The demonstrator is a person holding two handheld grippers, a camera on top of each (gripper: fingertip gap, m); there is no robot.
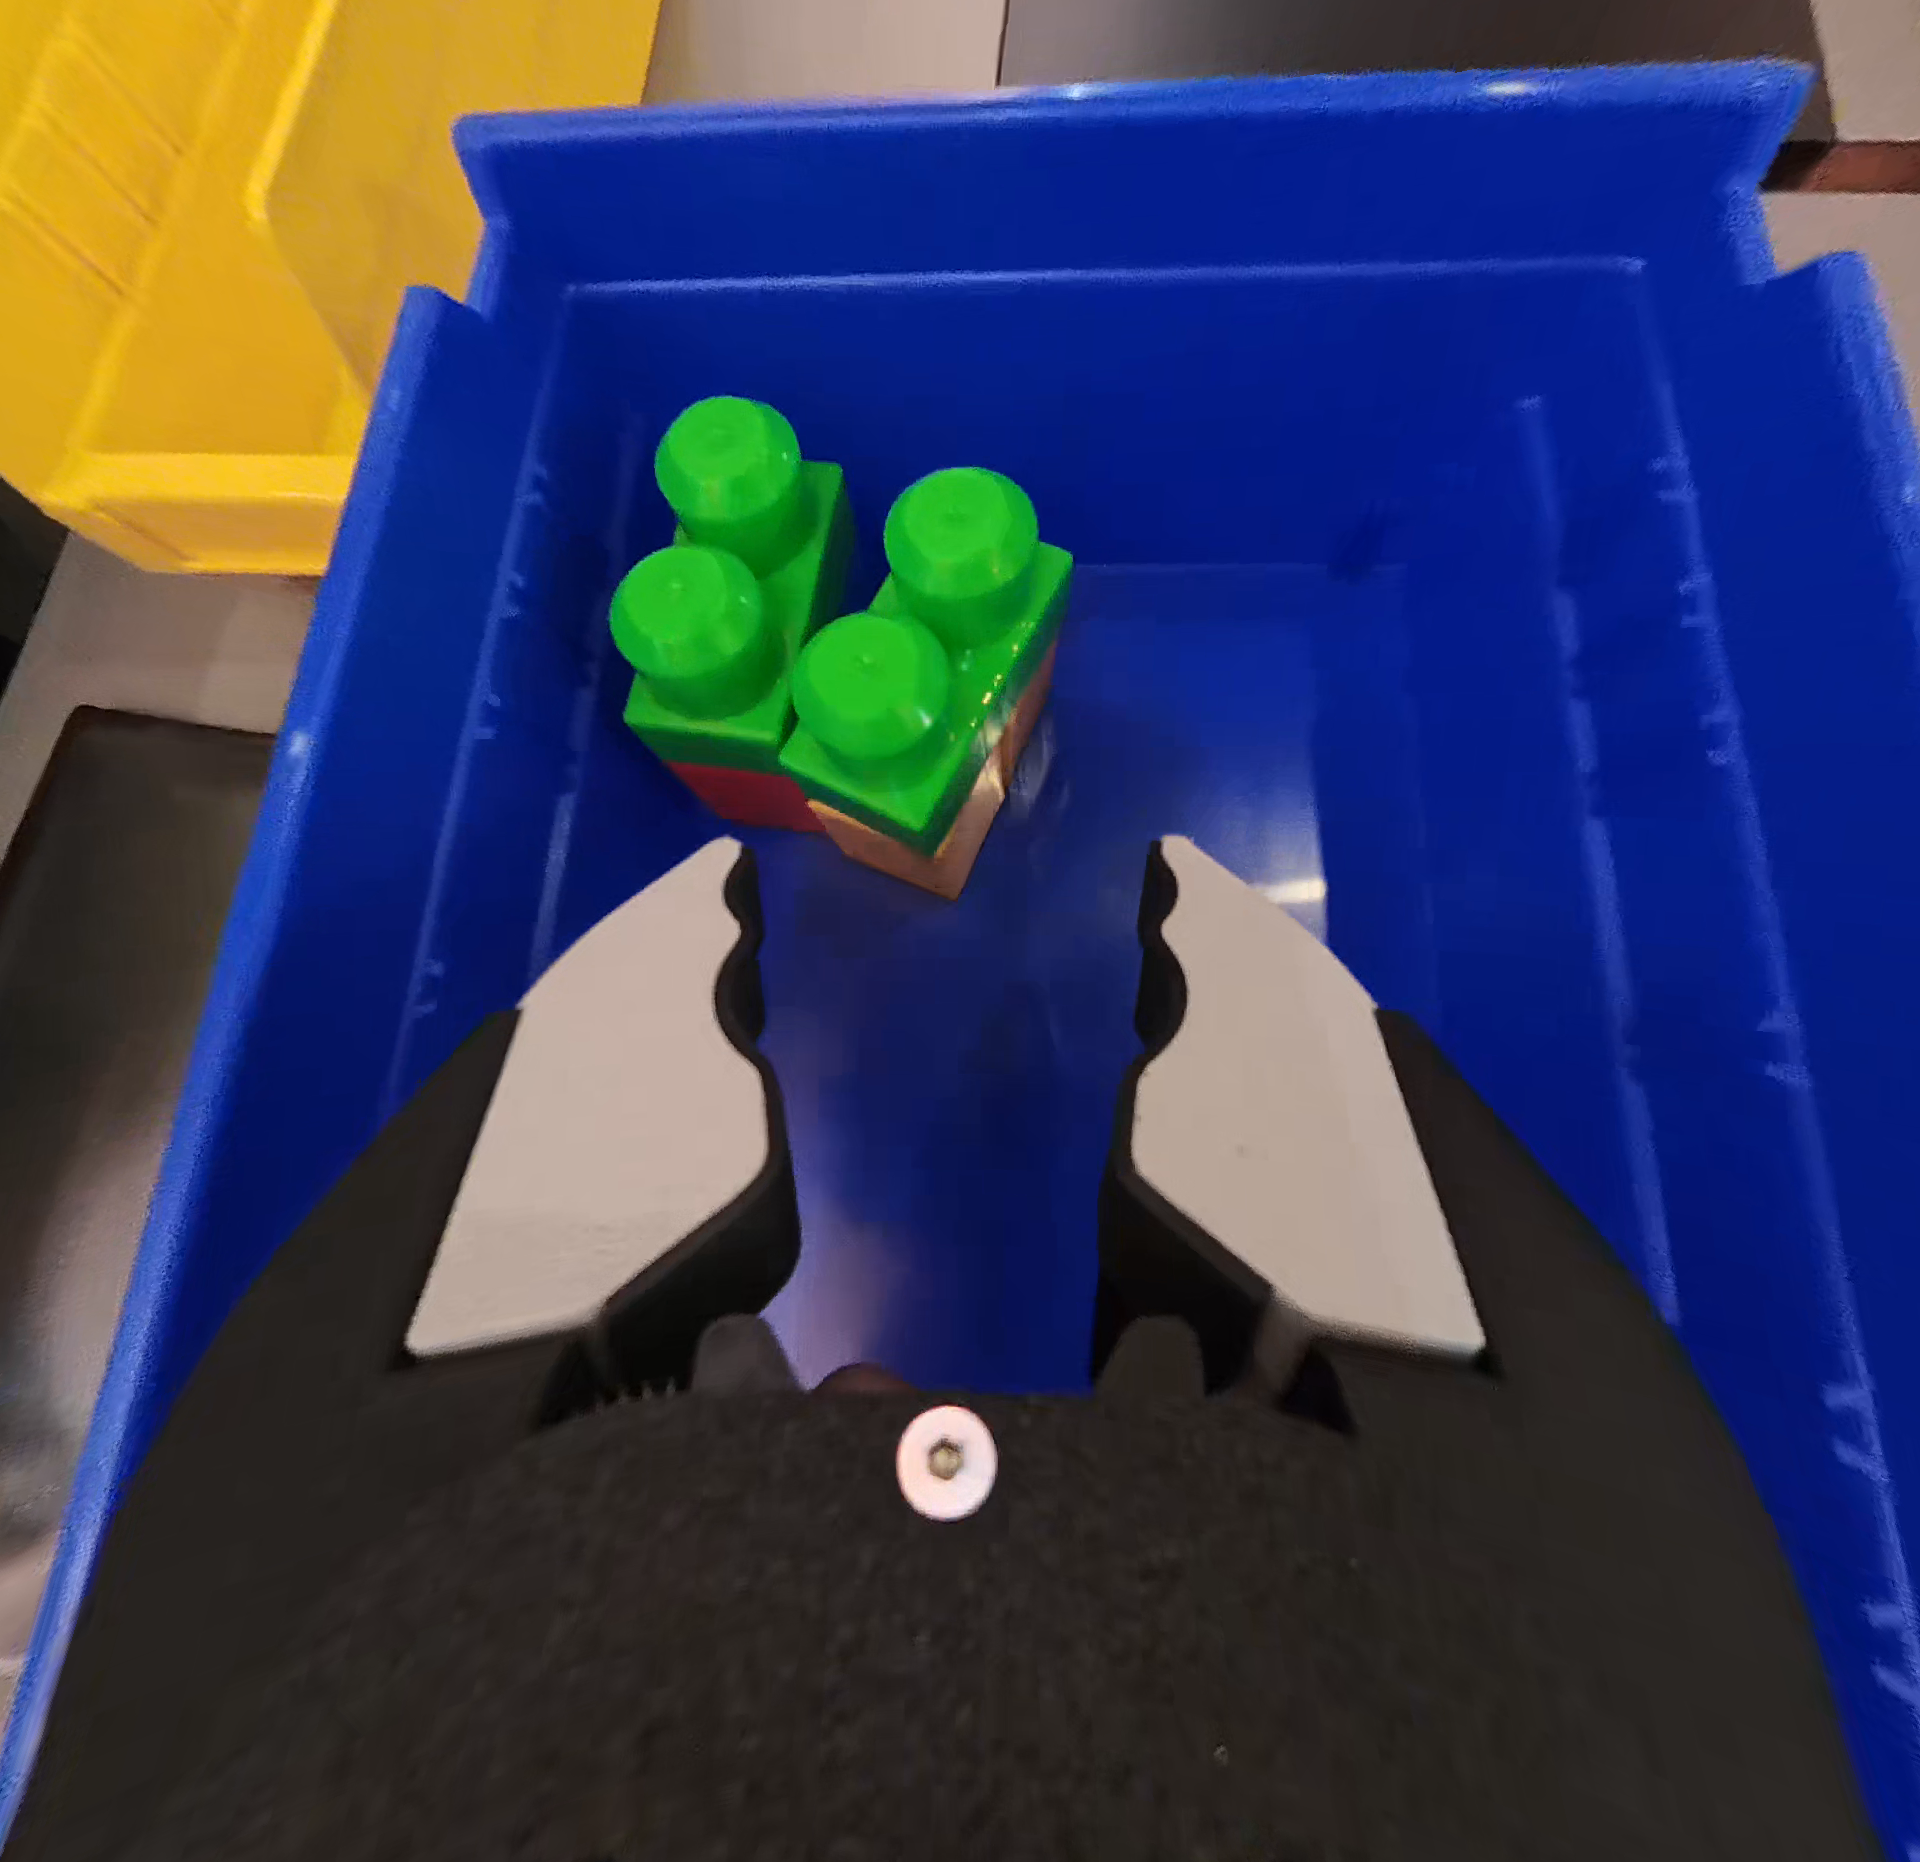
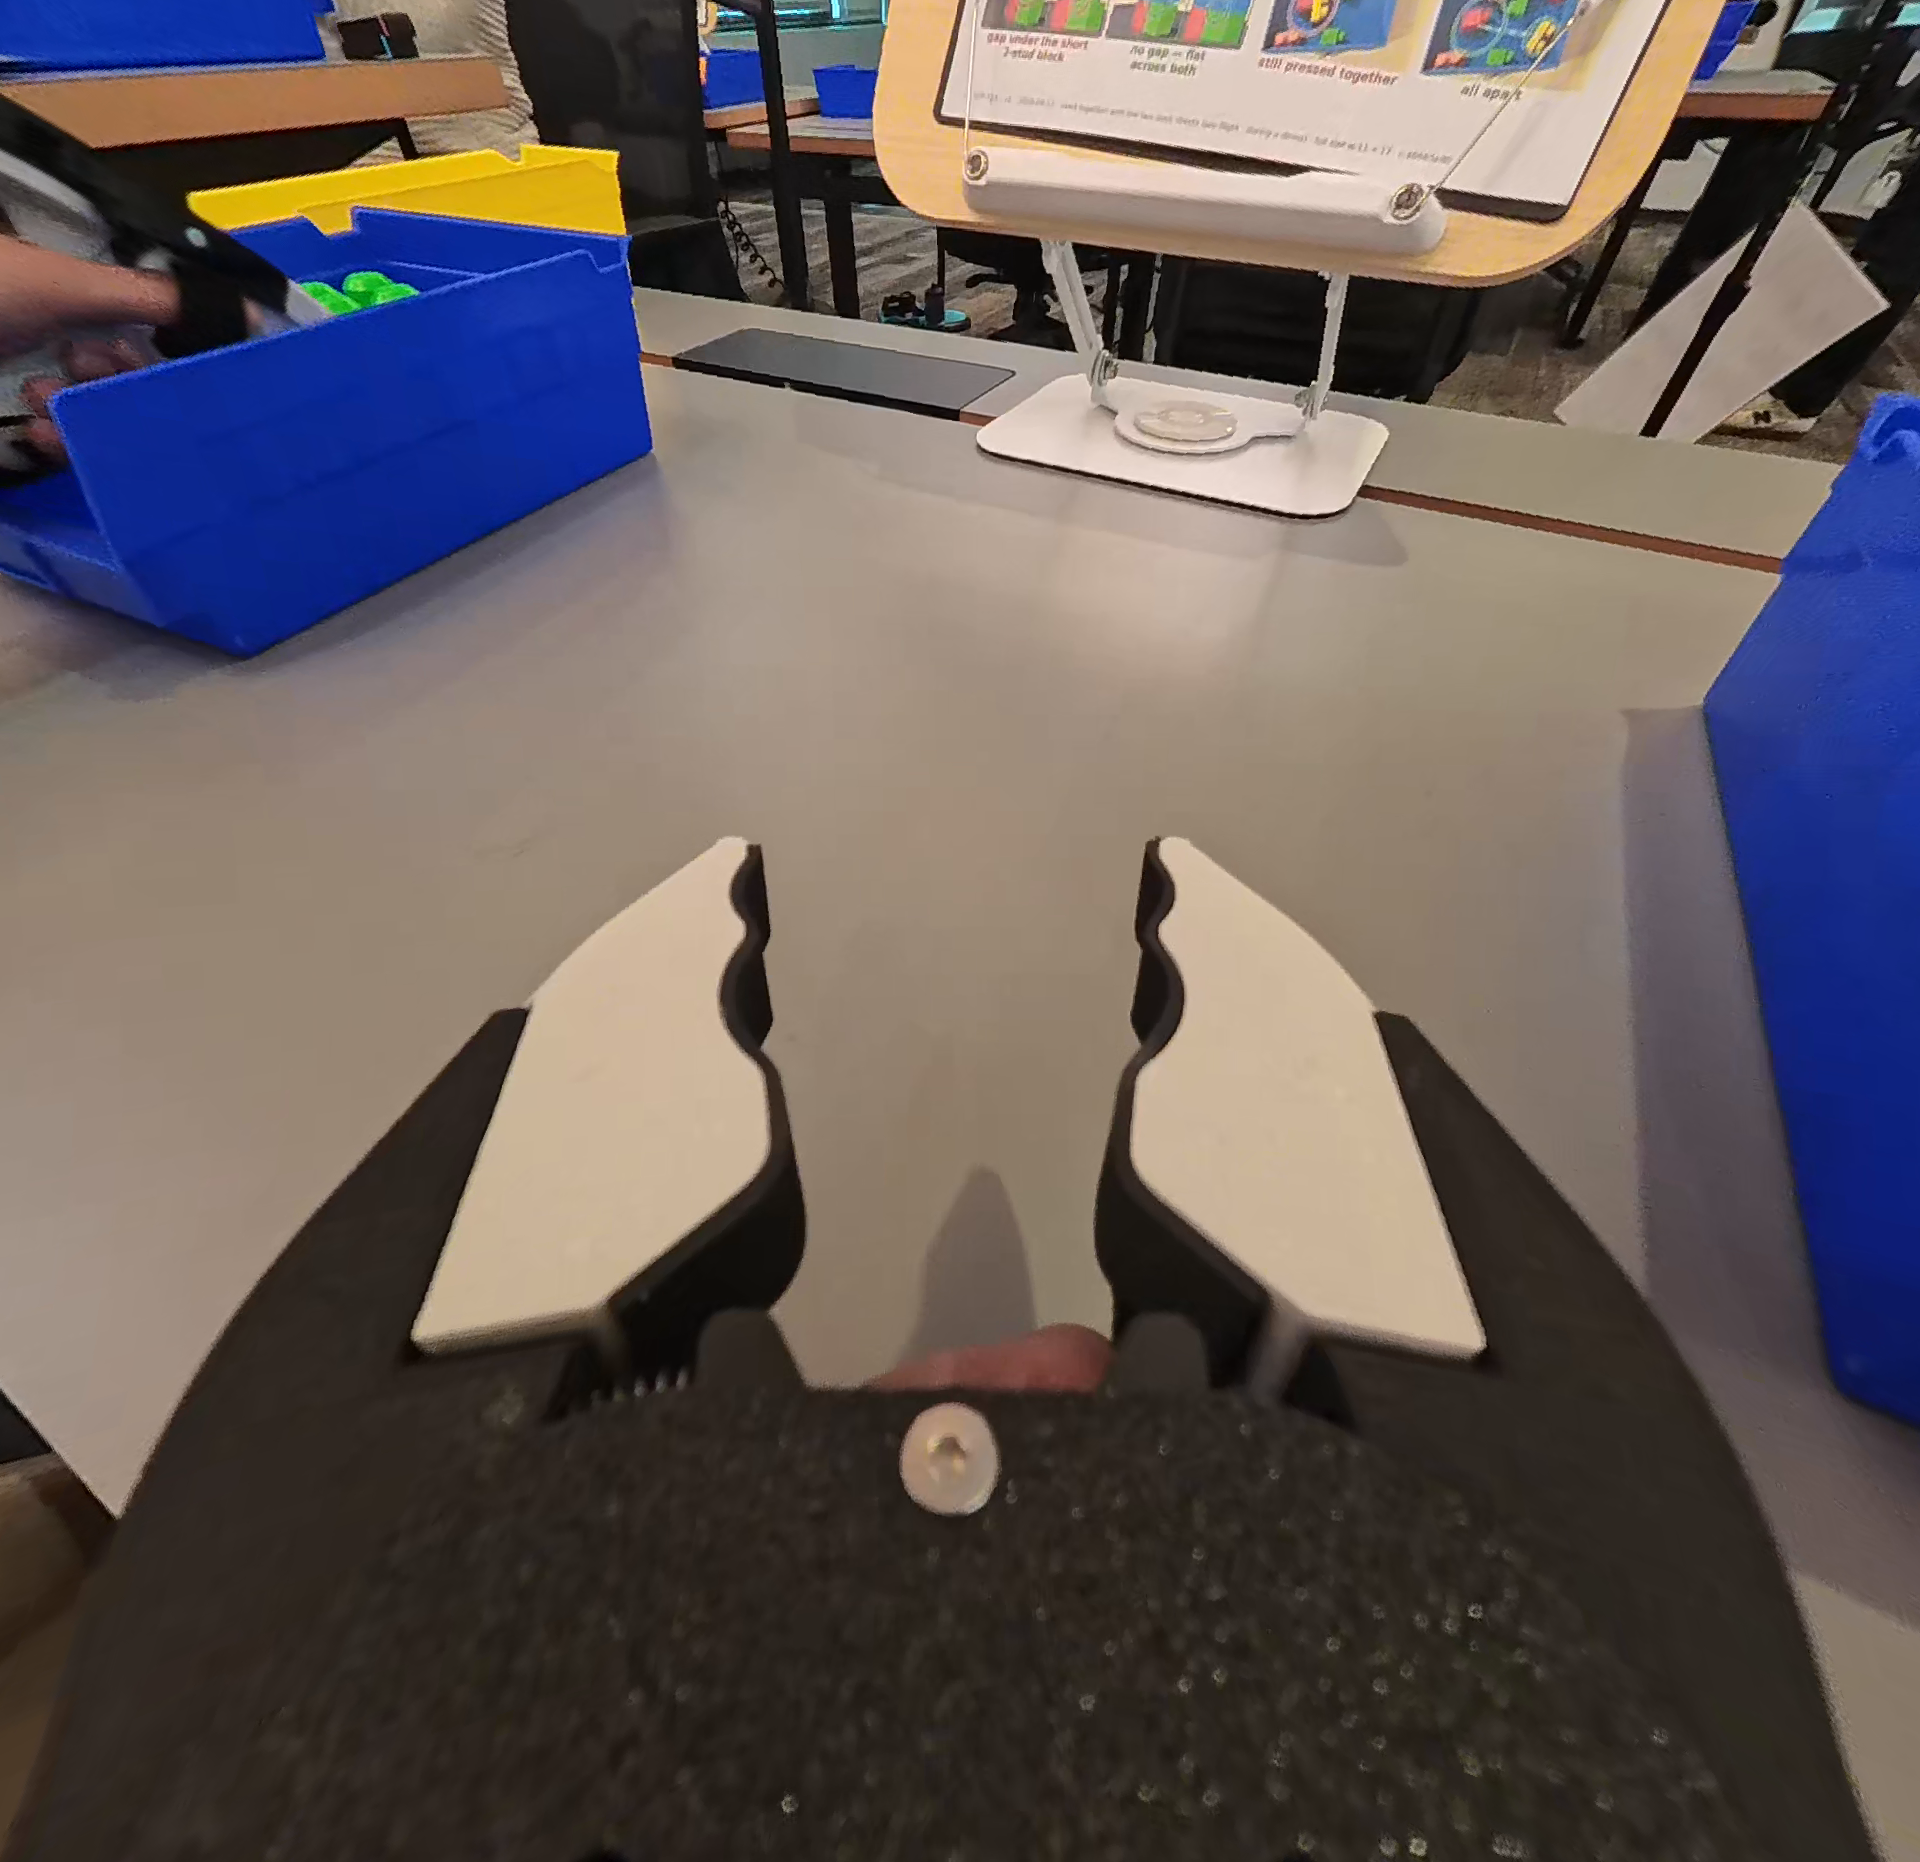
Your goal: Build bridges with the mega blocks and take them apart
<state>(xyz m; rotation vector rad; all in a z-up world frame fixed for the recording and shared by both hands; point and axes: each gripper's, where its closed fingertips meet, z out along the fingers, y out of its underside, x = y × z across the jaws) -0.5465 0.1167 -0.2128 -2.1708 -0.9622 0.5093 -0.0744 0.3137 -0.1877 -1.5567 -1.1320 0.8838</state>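
Observation:
In the left wrist view, two green two-stud blocks stand side by side inside a blue bin [image 1: 1299,202]. The left green block [image 1: 727,607] sits on a red block [image 1: 743,794]. The right green block [image 1: 925,669] sits on an orange block [image 1: 935,846]. My left gripper [image 1: 948,856] is open and empty, above the bin floor, just short of the blocks. In the right wrist view, my right gripper [image 2: 951,856] is open and empty over the grey table [image 2: 935,669]. The same blue bin [image 2: 343,462] shows far left with green studs [image 2: 358,293] and the left gripper [image 2: 223,280] inside it.
A yellow bin [image 1: 208,254] stands left of the blue bin and shows behind it in the right wrist view [image 2: 436,191]. A second blue bin [image 2: 1829,929] stands at the right edge. An instruction sheet on a white stand [image 2: 1184,441] stands at the table's far side. A person's hand [image 2: 73,300] holds the left gripper. Tip to tip, the grippers are about 50 centimetres apart. My left gripper is the nearer one to the left green block [image 1: 727,607]: about 4 centimetres, against 55 centimetres.

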